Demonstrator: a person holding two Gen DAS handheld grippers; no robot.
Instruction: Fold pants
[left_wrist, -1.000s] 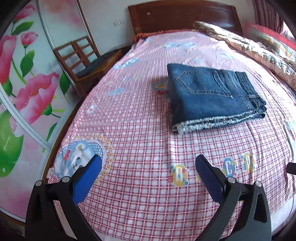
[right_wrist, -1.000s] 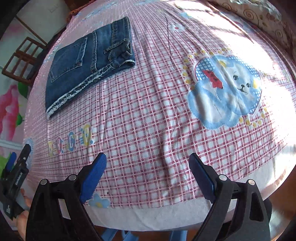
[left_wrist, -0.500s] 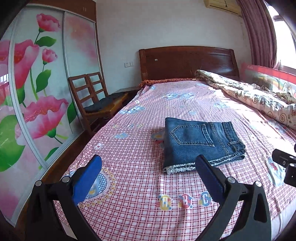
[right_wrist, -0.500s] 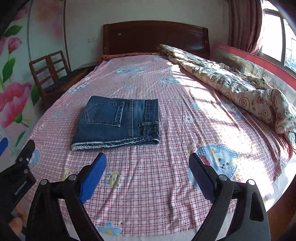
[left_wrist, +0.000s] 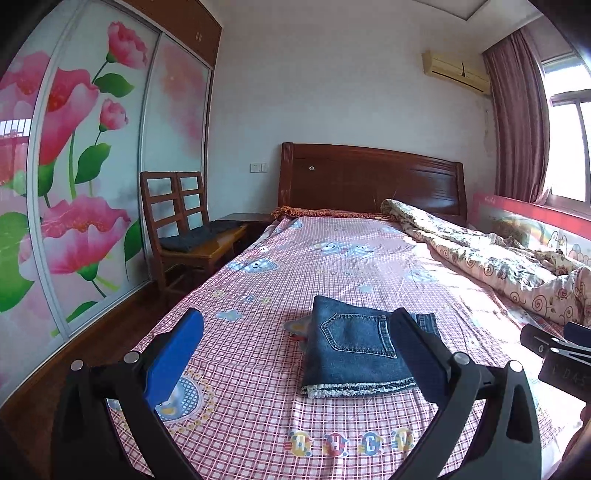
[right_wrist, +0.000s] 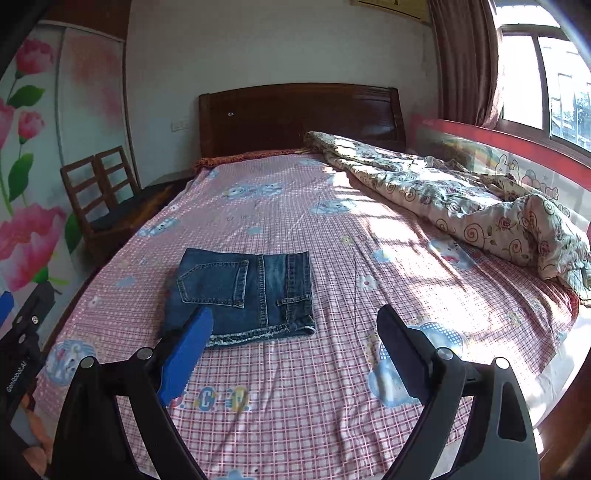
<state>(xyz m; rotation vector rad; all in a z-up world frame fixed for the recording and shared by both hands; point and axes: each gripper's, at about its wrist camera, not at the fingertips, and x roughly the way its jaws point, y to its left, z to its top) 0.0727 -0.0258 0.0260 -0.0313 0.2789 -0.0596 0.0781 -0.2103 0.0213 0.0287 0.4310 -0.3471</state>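
Observation:
The blue denim pants (left_wrist: 354, 354) lie folded into a compact rectangle on the pink checked bed sheet (left_wrist: 258, 332), back pocket up, frayed hem toward me. They also show in the right wrist view (right_wrist: 243, 291). My left gripper (left_wrist: 299, 350) is open and empty, held above the foot of the bed, short of the pants. My right gripper (right_wrist: 295, 350) is open and empty, also back from the pants and apart from them. The right gripper's body shows at the right edge of the left wrist view (left_wrist: 557, 354).
A rumpled floral quilt (right_wrist: 461, 203) lies along the bed's right side by a red rail (right_wrist: 517, 147). A wooden headboard (left_wrist: 369, 181) stands at the far end. Two wooden chairs (left_wrist: 181, 225) and a flowered wardrobe (left_wrist: 74, 184) are on the left.
Both grippers have lifted and tilted up away from the bed, so the views now take in the whole room. The folded pants have not moved. Both grippers stay open.

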